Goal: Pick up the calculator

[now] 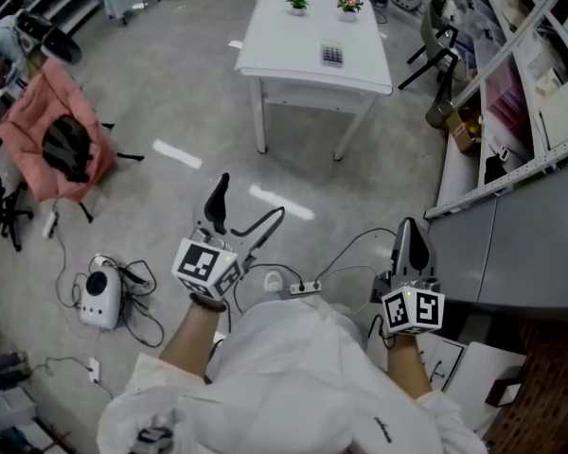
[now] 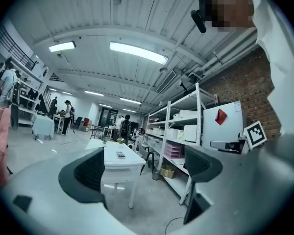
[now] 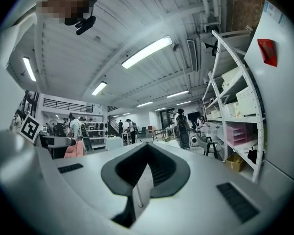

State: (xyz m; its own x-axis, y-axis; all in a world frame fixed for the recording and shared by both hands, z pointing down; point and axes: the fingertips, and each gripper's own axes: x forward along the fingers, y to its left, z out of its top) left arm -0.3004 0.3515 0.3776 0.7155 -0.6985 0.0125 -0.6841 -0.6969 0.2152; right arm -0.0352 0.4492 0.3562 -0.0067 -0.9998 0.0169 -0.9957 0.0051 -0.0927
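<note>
The calculator [image 1: 332, 55] is a small dark keypad lying on a white table [image 1: 293, 50] far ahead across the floor. The left gripper view shows it too, as a small dark calculator [image 2: 120, 154] on the white table [image 2: 121, 163], framed between the jaws. My left gripper [image 1: 252, 199] is held low near the person's body, pointing toward the table, open and empty [image 2: 144, 168]. My right gripper [image 1: 410, 235] hangs to the right at about the same height, its pads pressed together with nothing between them [image 3: 146, 169]. Both grippers are far from the table.
Two small potted plants [image 1: 298, 4] [image 1: 349, 4] stand at the table's far end. Shelving [image 1: 525, 93] and a grey cabinet [image 1: 530, 244] line the right side. A power strip [image 1: 303, 288], cables and a white device [image 1: 99, 297] lie on the floor. A pink jacket [image 1: 52, 126] drapes a chair at left.
</note>
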